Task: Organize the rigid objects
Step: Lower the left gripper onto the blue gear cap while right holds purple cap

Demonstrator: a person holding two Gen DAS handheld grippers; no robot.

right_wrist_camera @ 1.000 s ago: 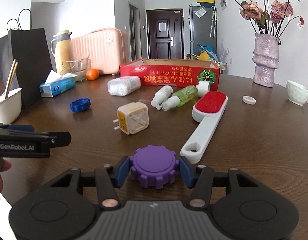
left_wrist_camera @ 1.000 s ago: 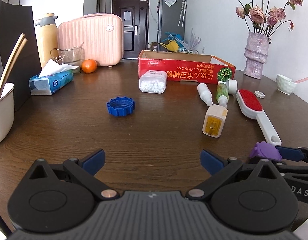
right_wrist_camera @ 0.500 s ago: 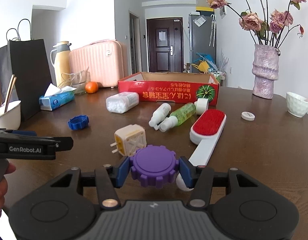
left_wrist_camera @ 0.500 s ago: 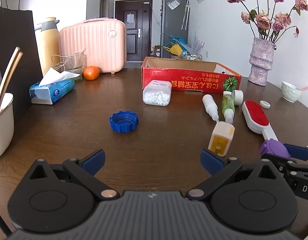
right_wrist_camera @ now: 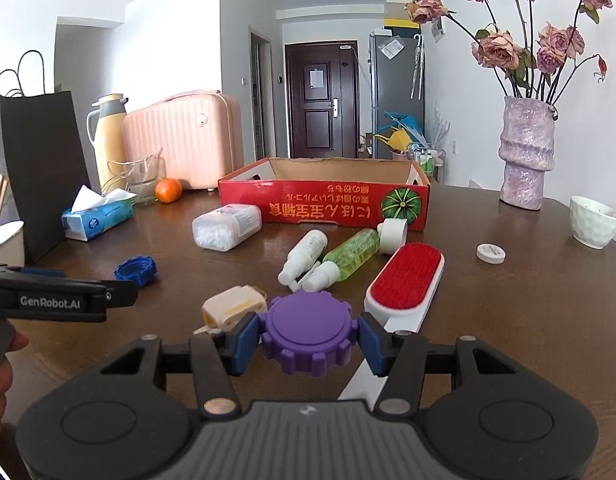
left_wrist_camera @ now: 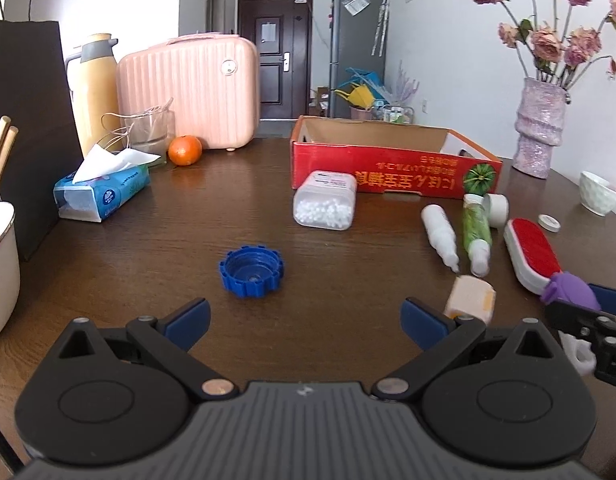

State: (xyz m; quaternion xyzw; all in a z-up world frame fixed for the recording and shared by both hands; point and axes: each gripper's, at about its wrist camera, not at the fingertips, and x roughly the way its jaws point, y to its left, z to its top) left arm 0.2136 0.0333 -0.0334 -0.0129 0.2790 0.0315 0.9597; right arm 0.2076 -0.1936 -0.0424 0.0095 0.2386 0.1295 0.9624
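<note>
- Two grippers appear at the near edge of the surface [left_wrist_camera: 348, 264]. The right gripper [right_wrist_camera: 308, 338] has its jaws closed part-way on a purple cap [right_wrist_camera: 307, 334], one blue pad [right_wrist_camera: 244, 338] pressing each side of the toothed rim; the cap sits level between the jaws and clear of the wood.
- Risk at the grip: the pads bear only on the cap's ridged edge, so a tilt or a jolt could, by this reading, let it rotate or slip out and roll among the clutter.
- One step beyond, the left gripper [left_wrist_camera: 304, 316] stands with its jaws wide and nothing between them. A blue cap [left_wrist_camera: 251, 271] lies open side up just ahead of its left pad, untouched.
- Risk between the tools: the left gripper shows at the left of the right wrist view, close beside the other tool, so a careless swing might make them collide.
- Directly past the purple cap lie a cream plug adapter [right_wrist_camera: 234, 308] and a red-faced lint brush [right_wrist_camera: 404, 284], whose white handle passes under the right jaw; a low carry could snag either.
- Farther on lie a white spray bottle [right_wrist_camera: 304, 256], a green spray bottle [right_wrist_camera: 350, 254] and a clear pellet container [right_wrist_camera: 226, 232].
- Farthest, a red cardboard box [right_wrist_camera: 324, 204] stands open, the likely destination; its front wall must be cleared, or the cap may strike it.
</note>
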